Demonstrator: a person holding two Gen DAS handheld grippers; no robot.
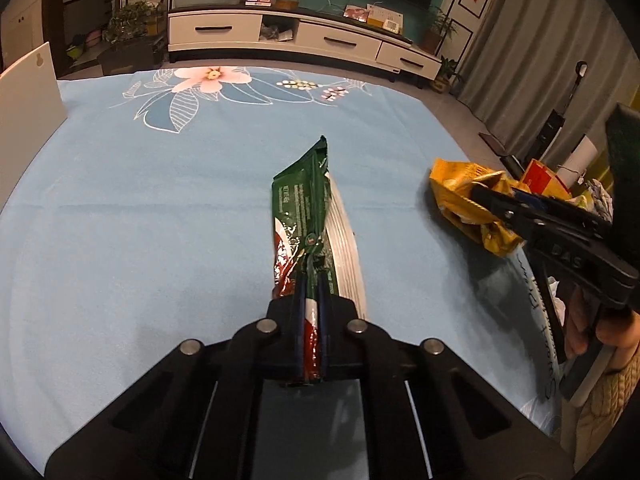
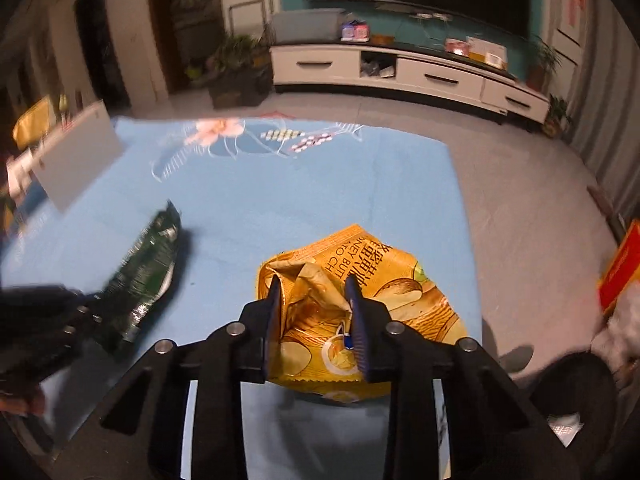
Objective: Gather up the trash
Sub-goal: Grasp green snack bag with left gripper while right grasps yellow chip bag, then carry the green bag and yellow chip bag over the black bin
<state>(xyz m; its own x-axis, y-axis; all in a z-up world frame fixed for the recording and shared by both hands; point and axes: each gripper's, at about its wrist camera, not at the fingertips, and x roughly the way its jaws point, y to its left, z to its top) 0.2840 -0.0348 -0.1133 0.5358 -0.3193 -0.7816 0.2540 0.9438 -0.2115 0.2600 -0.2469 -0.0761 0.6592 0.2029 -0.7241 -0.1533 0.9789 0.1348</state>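
Note:
A green and red snack wrapper (image 1: 304, 196) lies lengthwise on the blue tablecloth (image 1: 160, 208). My left gripper (image 1: 312, 264) is shut on its near end, and the foil is pinched flat between the blue pads. To the right, a crumpled yellow chip bag (image 1: 456, 188) is clamped by my right gripper (image 1: 482, 194). In the right wrist view the right gripper (image 2: 313, 286) has its fingers pressed into the bag's bunched top (image 2: 400, 288). The green wrapper (image 2: 148, 268) shows blurred at the left, with the left gripper (image 2: 86, 310) on it.
A white board (image 1: 28, 112) stands at the table's left edge. A pale plastic bag with lettering (image 1: 536, 280) hangs at the right edge beside a person's hand (image 1: 580, 328). A red box (image 2: 620, 268) sits off the table to the right. A white TV cabinet (image 1: 280, 32) is beyond.

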